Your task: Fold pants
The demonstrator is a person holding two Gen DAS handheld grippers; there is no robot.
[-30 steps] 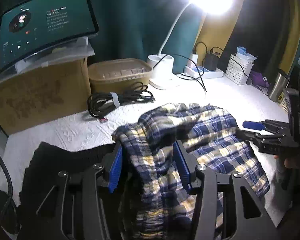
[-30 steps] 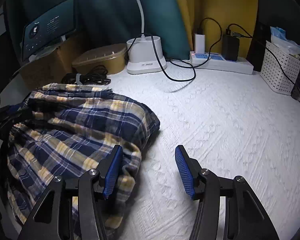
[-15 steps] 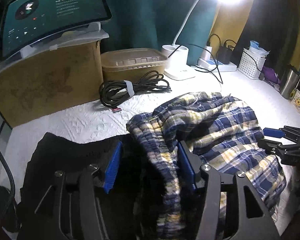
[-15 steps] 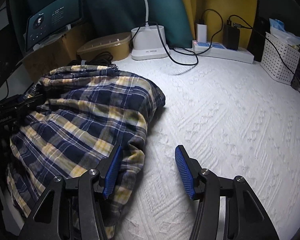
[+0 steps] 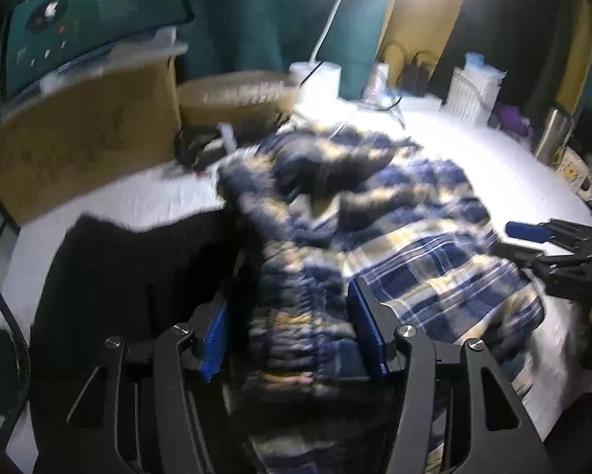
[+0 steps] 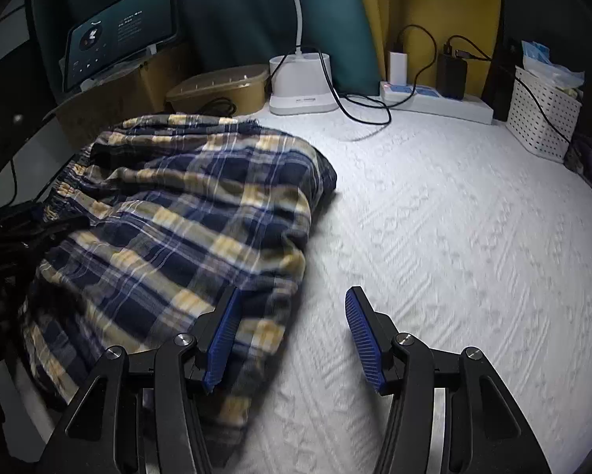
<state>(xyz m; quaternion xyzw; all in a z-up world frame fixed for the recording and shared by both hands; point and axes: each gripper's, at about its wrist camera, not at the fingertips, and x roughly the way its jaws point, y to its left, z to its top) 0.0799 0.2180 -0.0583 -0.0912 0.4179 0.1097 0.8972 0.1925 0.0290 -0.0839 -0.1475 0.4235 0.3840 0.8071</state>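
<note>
White textured cloth covers the table (image 6: 453, 237), with a teal curtain and a yellow wall behind it. Motion blur smears the left wrist view, so the far clutter there is hard to read; the right wrist view is sharp and shows a lamp base (image 6: 299, 79), a power strip (image 6: 434, 98) and a white basket (image 6: 544, 114) along the table's far edge, and a tablet (image 6: 122, 35) on a cardboard box at the far left corner.

The plaid pants (image 6: 185, 213), navy, yellow and white, lie bunched in soft folds on the left part of the table, one end spilling over the near edge. Their gathered waistband is plain only in the left wrist view, lying between the spread fingers of the left gripper (image 5: 292, 335) beside a black garment (image 5: 138, 276).

The right gripper (image 6: 292, 335) has its fingers apart, the left one over the pants' edge, the right one over bare cloth. Whether either touches is unclear.
</note>
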